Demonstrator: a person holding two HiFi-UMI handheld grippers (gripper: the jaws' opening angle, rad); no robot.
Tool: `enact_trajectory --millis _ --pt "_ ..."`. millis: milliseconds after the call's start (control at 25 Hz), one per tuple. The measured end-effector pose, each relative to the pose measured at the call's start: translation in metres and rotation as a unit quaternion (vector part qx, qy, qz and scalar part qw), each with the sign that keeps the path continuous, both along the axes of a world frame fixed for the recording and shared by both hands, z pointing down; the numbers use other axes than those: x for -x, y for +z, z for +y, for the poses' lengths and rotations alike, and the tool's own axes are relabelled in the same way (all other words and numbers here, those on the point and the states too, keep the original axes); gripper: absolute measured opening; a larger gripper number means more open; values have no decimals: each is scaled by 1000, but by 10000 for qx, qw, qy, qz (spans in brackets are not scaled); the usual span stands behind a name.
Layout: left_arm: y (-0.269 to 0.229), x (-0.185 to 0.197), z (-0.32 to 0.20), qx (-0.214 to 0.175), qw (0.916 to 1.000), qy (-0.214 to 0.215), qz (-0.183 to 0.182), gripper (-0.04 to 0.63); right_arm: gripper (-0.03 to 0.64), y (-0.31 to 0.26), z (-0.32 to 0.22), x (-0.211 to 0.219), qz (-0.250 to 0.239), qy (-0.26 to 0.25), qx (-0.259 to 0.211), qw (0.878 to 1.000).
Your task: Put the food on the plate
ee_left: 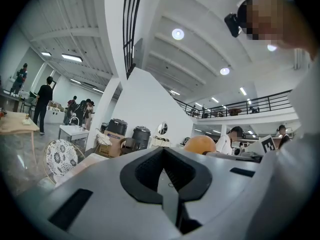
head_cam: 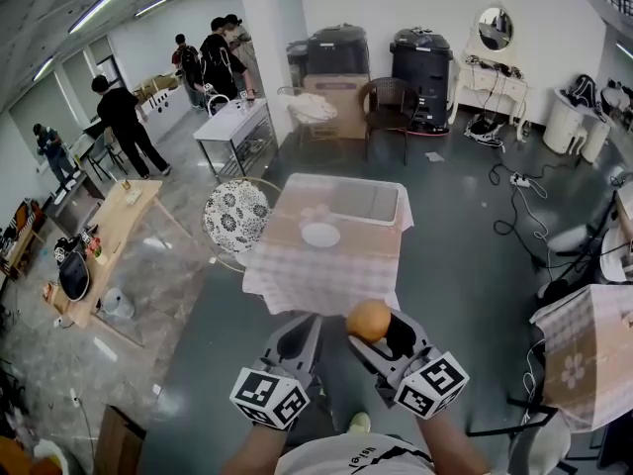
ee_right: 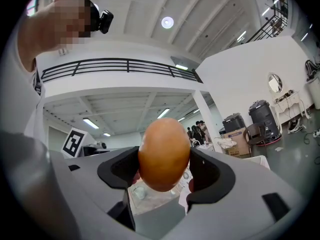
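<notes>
Orange-brown food (ee_right: 164, 154), perhaps a bun, sits clamped between the jaws of the right gripper (ee_right: 165, 173); the left gripper (ee_left: 164, 178) has its jaws together.

Orange food (ee_right: 164, 154), white plate (head_cam: 320, 235), pale pink checked tablecloth (head_cam: 293, 283).

Glare washed out the table (head_cam: 297, 277), so the plate (head_cam: 320, 235) showed only as a pale disc, and the faint lumps (head_cam: 315, 213) just behind it could not be identified. The jaws of the right gripper (head_cam: 376, 331) covered the lower part of the round orange food (head_cam: 369, 315). In the left gripper view, the left gripper (ee_left: 165, 170) hid all but the food's top.
</notes>
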State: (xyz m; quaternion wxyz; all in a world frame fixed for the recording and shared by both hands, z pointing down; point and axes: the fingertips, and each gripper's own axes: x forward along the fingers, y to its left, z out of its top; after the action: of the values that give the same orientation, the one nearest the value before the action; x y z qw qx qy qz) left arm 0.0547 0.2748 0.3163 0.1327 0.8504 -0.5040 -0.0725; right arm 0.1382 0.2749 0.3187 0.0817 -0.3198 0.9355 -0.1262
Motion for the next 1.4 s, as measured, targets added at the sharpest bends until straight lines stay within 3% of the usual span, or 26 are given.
enact_trajectory --millis 440,1040,1400 --pt "17 21 -59 16 9998 136 -141 6 310 9 -56 23 101 181 69 9998" --pt "34 109 -199 41 9990 348 -278 6 310 29 -188 110 277 474 354 9979" --pt "42 133 -252 -18 9976 635 -284 6 310 41 -234 138 274 700 511 9959"
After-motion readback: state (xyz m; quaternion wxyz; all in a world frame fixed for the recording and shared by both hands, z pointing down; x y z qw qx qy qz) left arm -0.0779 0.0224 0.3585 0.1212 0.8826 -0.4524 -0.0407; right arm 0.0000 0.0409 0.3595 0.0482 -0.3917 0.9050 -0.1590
